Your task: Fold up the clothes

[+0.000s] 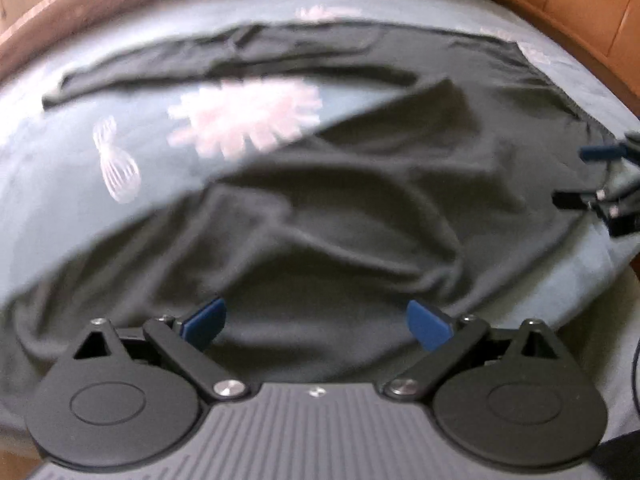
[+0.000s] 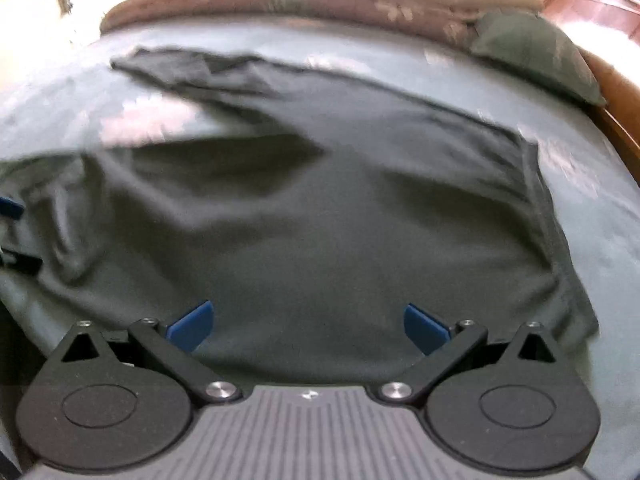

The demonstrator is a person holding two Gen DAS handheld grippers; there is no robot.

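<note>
Left claw: left gripper (image 1: 316, 326), black arms with blue pads, spread wide at the bottom of the left wrist view — nothing between its fingertips (image 1: 208, 320).
Garment, left view: dark grey long-sleeved cotton top (image 1: 340, 216) fills the middle and lower frame, rumpled, one sleeve stretched toward the upper left.
Bedding, left view: pale blue-grey bedsheet with pink flower prints (image 1: 72, 168) shows bare at the left; a brown quilted blanket (image 1: 100, 4) runs along the top.
Other claw, left view: right gripper (image 1: 608, 172) is partly visible at the right edge, over the top's edge, and its blue pad is blurred.
Right claw: right gripper, in the right wrist view, spread wide at the bottom with an empty gap.
Garment, right view: the top lies flatter across the centre, hem toward the right.
Pillow: dark green cushion (image 2: 536, 56) in the upper right, beside a tan leather headboard (image 2: 596, 0).
Left edge, right view: a blue pad of the left gripper shows — too little to judge.
</note>
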